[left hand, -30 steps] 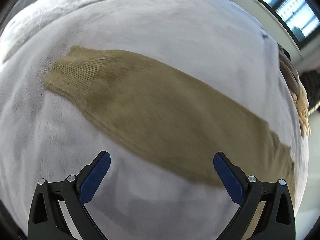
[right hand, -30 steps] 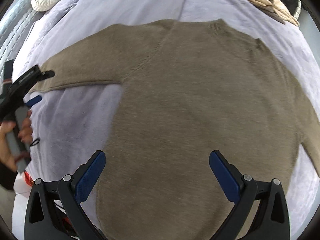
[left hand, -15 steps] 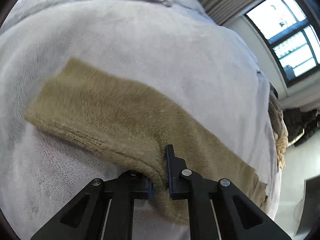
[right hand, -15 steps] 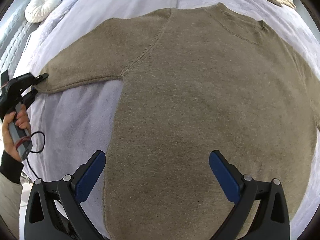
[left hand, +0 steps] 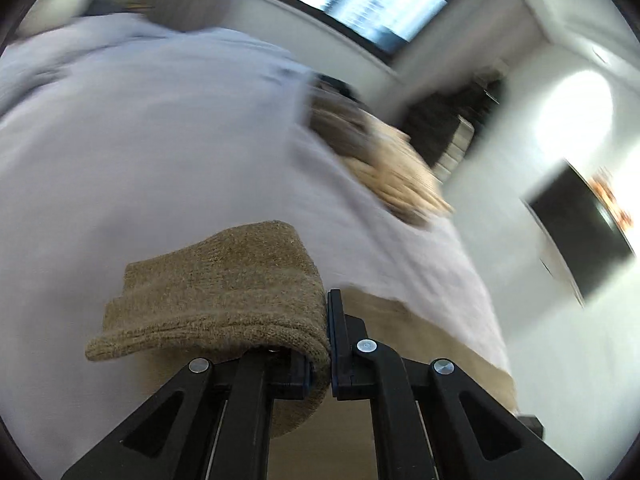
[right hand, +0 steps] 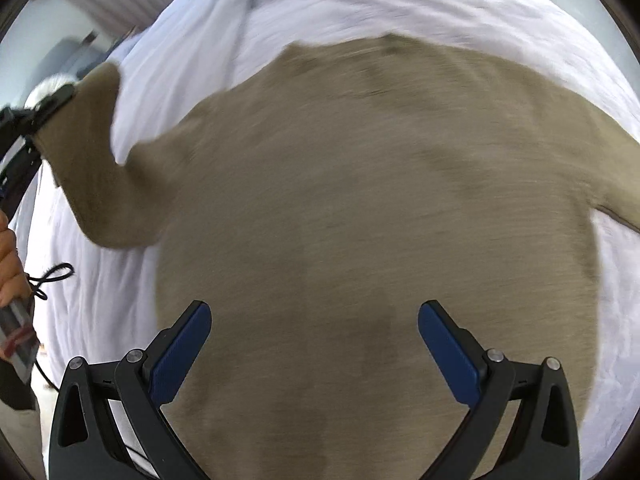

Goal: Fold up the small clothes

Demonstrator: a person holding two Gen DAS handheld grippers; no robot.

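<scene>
Your left gripper (left hand: 329,344) has its fingers clamped on the ribbed cuff of the olive-brown knit sweater (right hand: 360,220), the sleeve (left hand: 216,292) draped over them at lower centre of the left view. In the right view that sleeve lifts off the pale lavender bed cover (right hand: 360,4) toward the upper left. The sweater's body lies flat across mid-frame, bare cover all around it. Your right gripper (right hand: 314,344) hovers above the body, blue-padded fingers (right hand: 180,354) wide apart, holding nothing.
</scene>
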